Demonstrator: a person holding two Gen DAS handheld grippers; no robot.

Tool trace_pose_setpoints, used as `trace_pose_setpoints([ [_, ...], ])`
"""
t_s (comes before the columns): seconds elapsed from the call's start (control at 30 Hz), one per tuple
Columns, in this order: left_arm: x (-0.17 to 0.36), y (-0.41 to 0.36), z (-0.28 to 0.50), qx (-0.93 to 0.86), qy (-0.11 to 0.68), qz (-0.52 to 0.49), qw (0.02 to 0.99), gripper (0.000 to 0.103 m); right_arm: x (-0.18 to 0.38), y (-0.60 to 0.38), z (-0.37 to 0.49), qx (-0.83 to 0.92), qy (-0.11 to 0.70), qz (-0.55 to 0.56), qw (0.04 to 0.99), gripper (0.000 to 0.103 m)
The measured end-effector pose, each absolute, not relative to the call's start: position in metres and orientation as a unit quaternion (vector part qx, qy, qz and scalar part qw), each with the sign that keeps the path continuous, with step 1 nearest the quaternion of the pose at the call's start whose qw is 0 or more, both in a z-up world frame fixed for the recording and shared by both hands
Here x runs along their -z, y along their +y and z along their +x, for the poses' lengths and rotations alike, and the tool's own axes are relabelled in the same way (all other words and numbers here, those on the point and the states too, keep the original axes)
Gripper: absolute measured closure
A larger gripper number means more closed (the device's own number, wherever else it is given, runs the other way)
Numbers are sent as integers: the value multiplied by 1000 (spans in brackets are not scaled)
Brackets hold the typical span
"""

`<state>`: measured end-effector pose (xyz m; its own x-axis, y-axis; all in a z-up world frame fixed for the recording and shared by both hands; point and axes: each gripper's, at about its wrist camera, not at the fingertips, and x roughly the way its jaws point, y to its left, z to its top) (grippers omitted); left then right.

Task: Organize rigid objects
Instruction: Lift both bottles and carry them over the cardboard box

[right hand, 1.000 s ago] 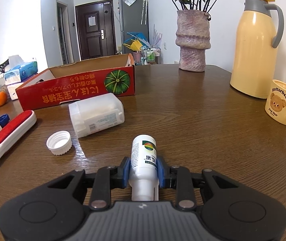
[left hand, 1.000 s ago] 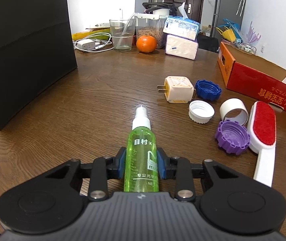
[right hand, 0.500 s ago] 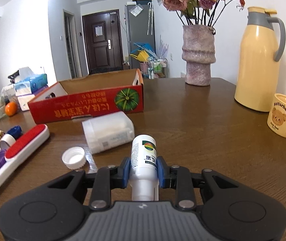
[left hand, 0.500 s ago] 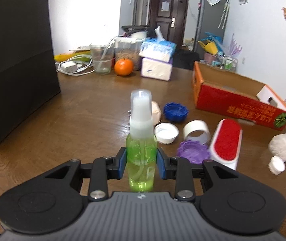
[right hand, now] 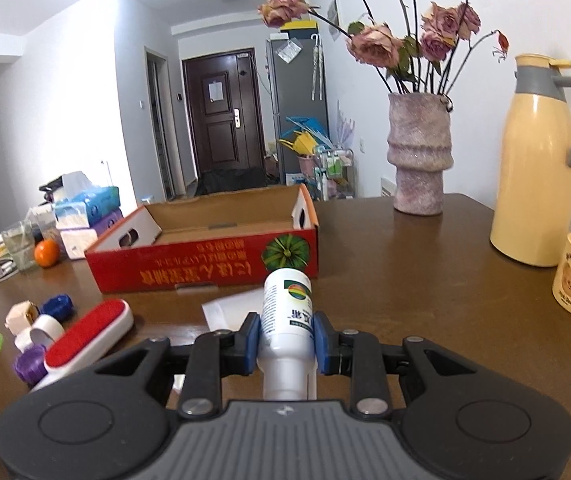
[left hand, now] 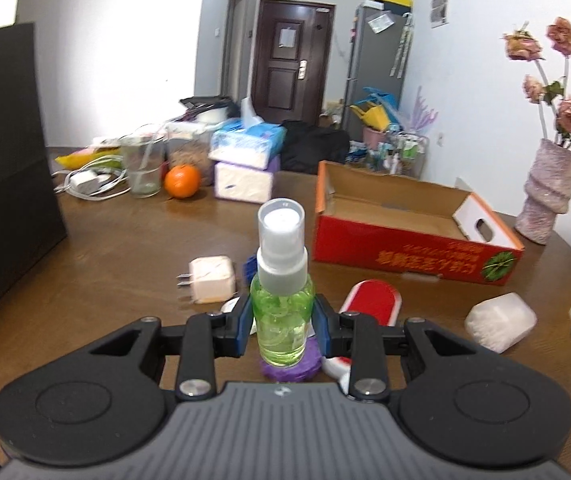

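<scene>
Brown table [left hand: 125, 248] still cluttered lower centre, red box [left hand: 405, 240] empty, left gripper [left hand: 283, 322] pinching green spray bottle [left hand: 281, 312], right gripper [right hand: 287, 340] pinching white bottle [right hand: 287, 312], so barely started.

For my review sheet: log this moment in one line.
left gripper: shut on green spray bottle | right gripper: shut on white bottle | red box: empty

Glossy wooden table [right hand: 405, 264]; clear green plastic spray bottle [left hand: 282, 312]; matt cardboard box [right hand: 209, 264].

white walls [right hand: 65, 112], dark door [right hand: 221, 120] — wooden table [right hand: 425, 280]
</scene>
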<state>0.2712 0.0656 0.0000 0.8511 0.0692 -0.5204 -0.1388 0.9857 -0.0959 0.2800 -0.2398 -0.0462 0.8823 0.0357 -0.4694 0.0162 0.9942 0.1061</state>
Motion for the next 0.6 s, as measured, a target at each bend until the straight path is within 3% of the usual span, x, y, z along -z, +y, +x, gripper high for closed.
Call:
trace_pose_setpoints([
  [0.6, -14, 2, 326, 10, 250, -69, 966, 71, 25, -227, 323, -28, 208, 57, 976, 76],
])
